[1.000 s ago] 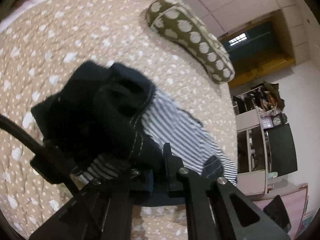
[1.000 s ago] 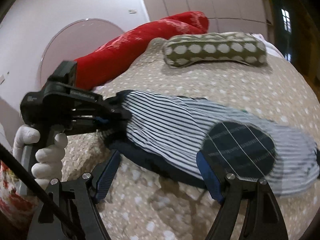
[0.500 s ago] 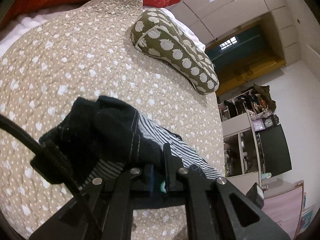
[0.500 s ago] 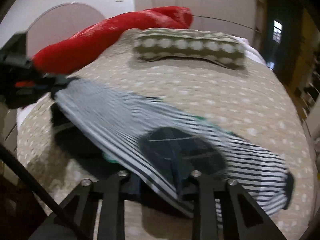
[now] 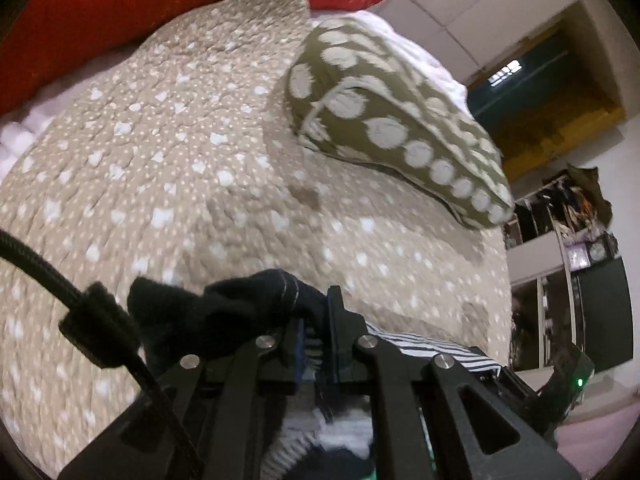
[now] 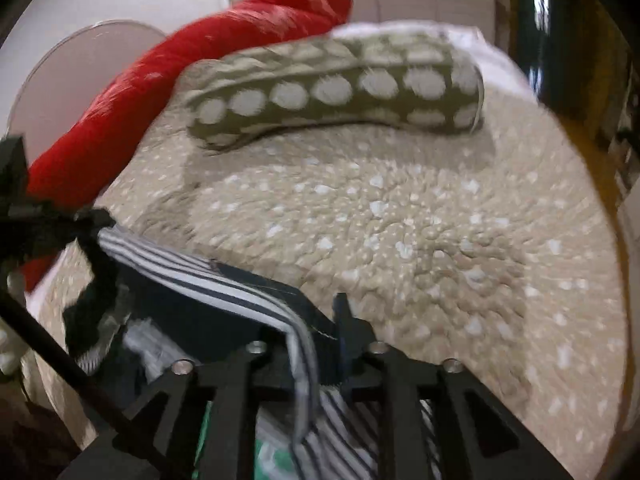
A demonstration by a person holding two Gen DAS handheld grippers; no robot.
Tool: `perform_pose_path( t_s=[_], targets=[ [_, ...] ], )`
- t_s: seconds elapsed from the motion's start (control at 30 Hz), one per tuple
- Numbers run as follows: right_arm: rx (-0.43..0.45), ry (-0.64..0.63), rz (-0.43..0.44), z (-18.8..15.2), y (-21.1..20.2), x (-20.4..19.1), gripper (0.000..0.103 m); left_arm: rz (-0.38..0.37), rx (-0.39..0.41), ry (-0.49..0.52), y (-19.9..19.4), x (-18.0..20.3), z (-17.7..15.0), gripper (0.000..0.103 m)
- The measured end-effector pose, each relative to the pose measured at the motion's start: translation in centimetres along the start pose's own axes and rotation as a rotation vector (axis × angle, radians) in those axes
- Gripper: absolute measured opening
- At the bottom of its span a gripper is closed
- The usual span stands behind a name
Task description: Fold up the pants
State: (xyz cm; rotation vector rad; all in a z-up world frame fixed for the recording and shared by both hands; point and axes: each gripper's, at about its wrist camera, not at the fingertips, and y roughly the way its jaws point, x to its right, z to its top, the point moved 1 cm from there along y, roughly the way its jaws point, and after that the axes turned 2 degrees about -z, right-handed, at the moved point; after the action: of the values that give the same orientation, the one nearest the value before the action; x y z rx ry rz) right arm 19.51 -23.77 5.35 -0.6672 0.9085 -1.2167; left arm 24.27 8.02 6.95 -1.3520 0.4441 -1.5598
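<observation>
The pants are dark navy with white stripes and a dark waistband. My left gripper is shut on the dark bunched waistband end, held above the bedspread. My right gripper is shut on a striped fold of the pants, which stretch taut from it toward the left gripper at the left of the right wrist view. More striped cloth hangs under both grippers. The right gripper shows at the lower right of the left wrist view.
A beige dotted bedspread covers the bed. An olive pillow with white spots lies at the far end, also in the right wrist view. A red blanket runs along the far left. Shelves stand beyond the bed.
The right gripper closed on the striped cloth. Both grippers lifted the pants off the bedspread and pulled them taut; the cloth now sits lower in both views.
</observation>
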Motion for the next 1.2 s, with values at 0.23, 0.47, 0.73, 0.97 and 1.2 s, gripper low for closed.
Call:
perform_pose_path(
  t_s=[0.23, 0.47, 0.73, 0.97, 1.2],
  targets=[
    [0.013, 0.196, 0.036, 1.4, 0.2, 4.8, 0.069, -0.213, -0.072, -0.101, 0.6, -2.4, 2.0, 0.021],
    [0.054, 0.251, -0.071, 1.4, -3.5, 8.1, 0.075, -0.182, 0.011, -0.125, -3.4, -3.6, 1.9, 0.036],
    [0.078, 0.251, -0.079, -3.4, -7.0, 10.1, 0.076, -0.119, 0.076, -0.162, -8.2, -8.2, -1.7, 0.047],
    [0.14, 0.349, 0.058, -12.5, -9.6, 10.3, 0.077, -0.106, 0.09, -0.156, -10.3, -11.7, -7.1, 0.061],
    [0.165, 0.37, 0.093, -17.1, -8.8, 8.0, 0.078, -0.058, 0.032, -0.045, -6.5, -9.6, -10.5, 0.077]
  ],
)
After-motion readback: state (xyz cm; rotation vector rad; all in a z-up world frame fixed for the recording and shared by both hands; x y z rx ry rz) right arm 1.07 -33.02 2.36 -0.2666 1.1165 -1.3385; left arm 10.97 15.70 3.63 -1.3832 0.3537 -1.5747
